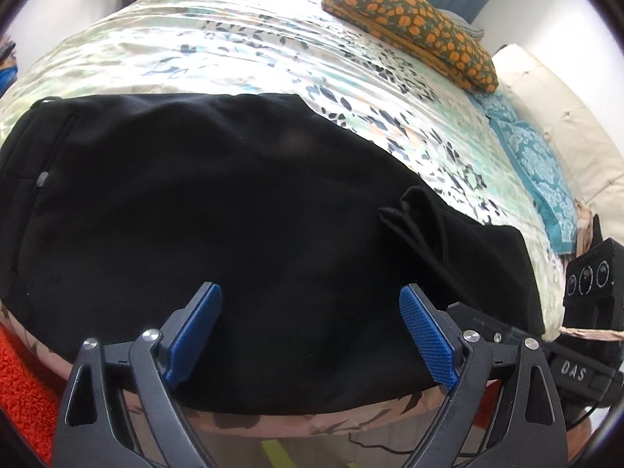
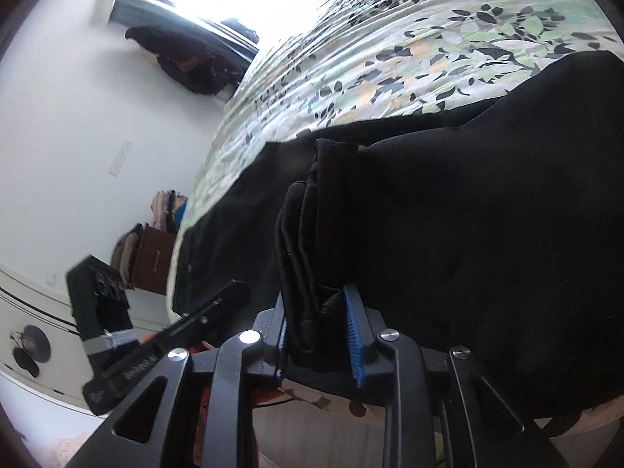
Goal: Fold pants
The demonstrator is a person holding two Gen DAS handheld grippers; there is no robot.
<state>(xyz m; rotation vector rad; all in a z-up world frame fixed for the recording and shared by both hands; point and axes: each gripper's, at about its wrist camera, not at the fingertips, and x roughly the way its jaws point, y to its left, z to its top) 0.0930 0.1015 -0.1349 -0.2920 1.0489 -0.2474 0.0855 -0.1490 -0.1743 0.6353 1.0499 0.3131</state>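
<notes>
Black pants (image 1: 202,210) lie spread on the bed near its front edge, with a pocket seam and a small grey button at the left. My left gripper (image 1: 310,300) is open and hovers just above the pants' near edge, holding nothing. My right gripper (image 2: 318,327) is shut on a bunched fold of the black pants (image 2: 448,234) and holds it up off the bed. That lifted fold shows in the left wrist view (image 1: 413,214) at the right, beside the right gripper's body (image 1: 585,366).
The bed has a leaf-patterned cover (image 1: 234,39). An orange-and-green pillow (image 1: 409,19) and a teal pillow (image 1: 534,163) lie at the far right. A red rug (image 1: 23,382) is on the floor at the left. A brown cabinet (image 2: 152,257) stands by the wall.
</notes>
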